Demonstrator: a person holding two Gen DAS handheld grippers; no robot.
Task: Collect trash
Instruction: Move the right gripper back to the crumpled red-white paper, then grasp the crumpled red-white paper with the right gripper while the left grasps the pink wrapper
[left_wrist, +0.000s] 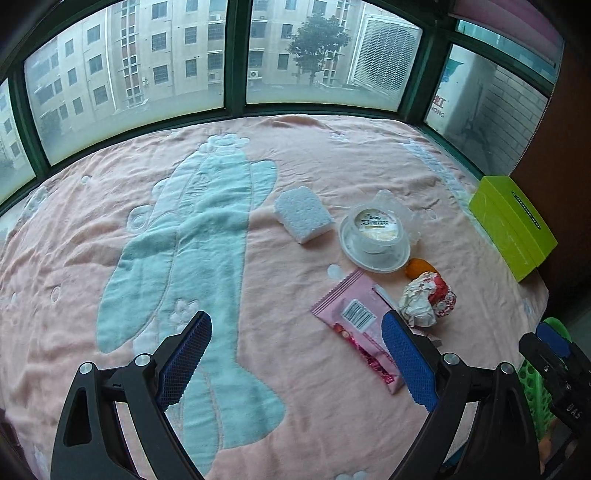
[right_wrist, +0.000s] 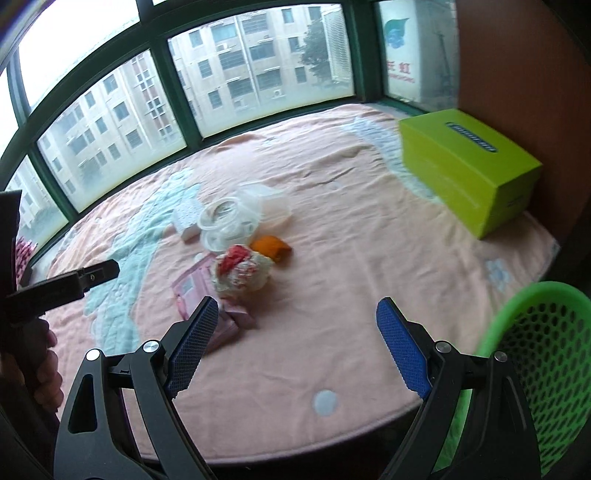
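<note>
A: Item one, the trash?

B: Crumpled wrapper (right_wrist: 242, 271), red and white, in a small heap on the pink blanket (right_wrist: 332, 229) toward its right edge. Touching it: a pink packet (left_wrist: 364, 325), flat, its long axis running from my left fingers away toward the window. Behind: an orange peel (right_wrist: 271, 248), a clear plastic tub (left_wrist: 375, 236), a white sponge (left_wrist: 303, 212).

A: Your fingers?

B: Left gripper (left_wrist: 295, 363): wide open, empty. Right gripper (right_wrist: 295, 349): wide open, empty. Neither touches anything.

A: Which is nearer?

B: Both are close. The packet's near end lies just inside my left gripper's right finger (left_wrist: 406, 363); the wrapper sits just ahead of my right gripper's left finger (right_wrist: 192, 347). I judge the right better placed for the wrapper.

A: Destination?

B: Green basket (right_wrist: 546, 369), off the blanket's near right corner, beside my right gripper. Green box (right_wrist: 469, 173) at the far right edge, not trash.
</note>
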